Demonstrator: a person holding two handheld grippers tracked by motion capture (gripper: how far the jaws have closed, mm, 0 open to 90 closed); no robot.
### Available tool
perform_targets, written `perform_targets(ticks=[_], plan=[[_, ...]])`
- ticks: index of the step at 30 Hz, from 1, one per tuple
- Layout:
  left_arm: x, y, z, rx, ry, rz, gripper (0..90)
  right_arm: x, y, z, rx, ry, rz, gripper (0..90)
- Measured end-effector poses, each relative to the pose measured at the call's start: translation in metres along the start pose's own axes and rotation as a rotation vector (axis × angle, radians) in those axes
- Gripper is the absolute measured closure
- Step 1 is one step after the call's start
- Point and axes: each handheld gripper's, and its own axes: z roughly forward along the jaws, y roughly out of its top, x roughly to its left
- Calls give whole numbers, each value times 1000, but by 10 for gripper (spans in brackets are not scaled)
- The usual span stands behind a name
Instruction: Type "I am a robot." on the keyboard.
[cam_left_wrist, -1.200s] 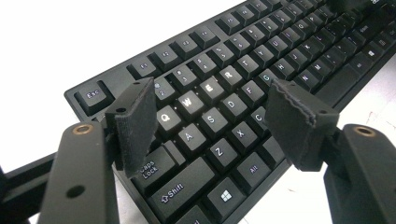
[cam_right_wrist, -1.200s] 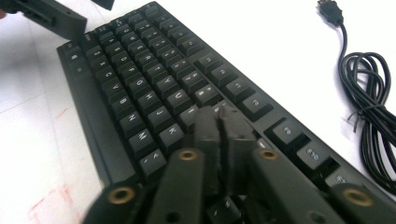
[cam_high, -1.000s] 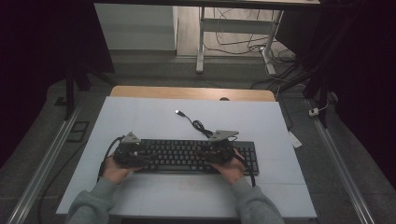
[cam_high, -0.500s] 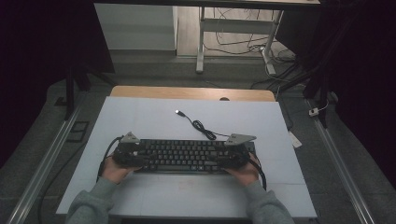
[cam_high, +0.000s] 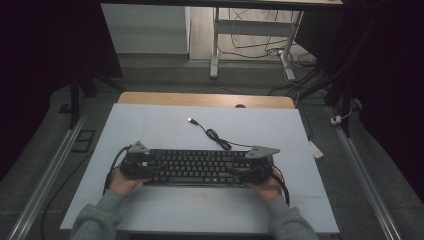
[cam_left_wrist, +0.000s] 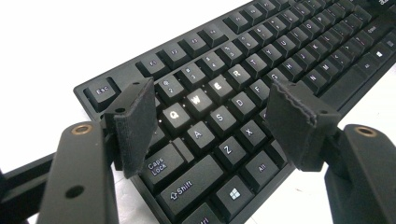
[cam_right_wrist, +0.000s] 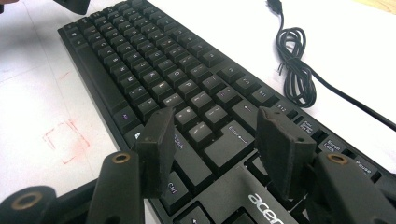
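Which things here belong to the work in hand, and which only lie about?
In the work:
- keyboard
- left gripper, jaws open over its left end
- right gripper, jaws just opened, over its right end

Only lying about:
- coiled USB cable
- red square mark on the table

The right gripper (cam_right_wrist: 212, 140) hangs over the keyboard (cam_right_wrist: 154, 74) at its Enter-key end, jaws apart after just opening, no key pinched between them. Beyond the keyboard's far edge lies its black cable (cam_right_wrist: 299, 74), part coiled, on the white table (cam_right_wrist: 28, 84). A faint red square outline (cam_right_wrist: 65, 140) marks the table beside the keyboard's near edge.
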Motion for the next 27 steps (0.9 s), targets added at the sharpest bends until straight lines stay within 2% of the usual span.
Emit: perform_targets(ticks=[11,17,20,23,27], plan=[[-1,4,-3,-36,12,0,338,0,1,0,2,-13,-7,481],[-6,12,1,-48,10,23,346,0,1,1,5,-8,-9,481],[-9,16,5,-53,0,37,378,1,1,2,8,-12,-12,481],[-12,20,10,-47,-28,51,446,1,1,3,6,-7,-11,481],[-14,23,16,-35,-44,59,525,1,1,3,6,-5,-10,481]])
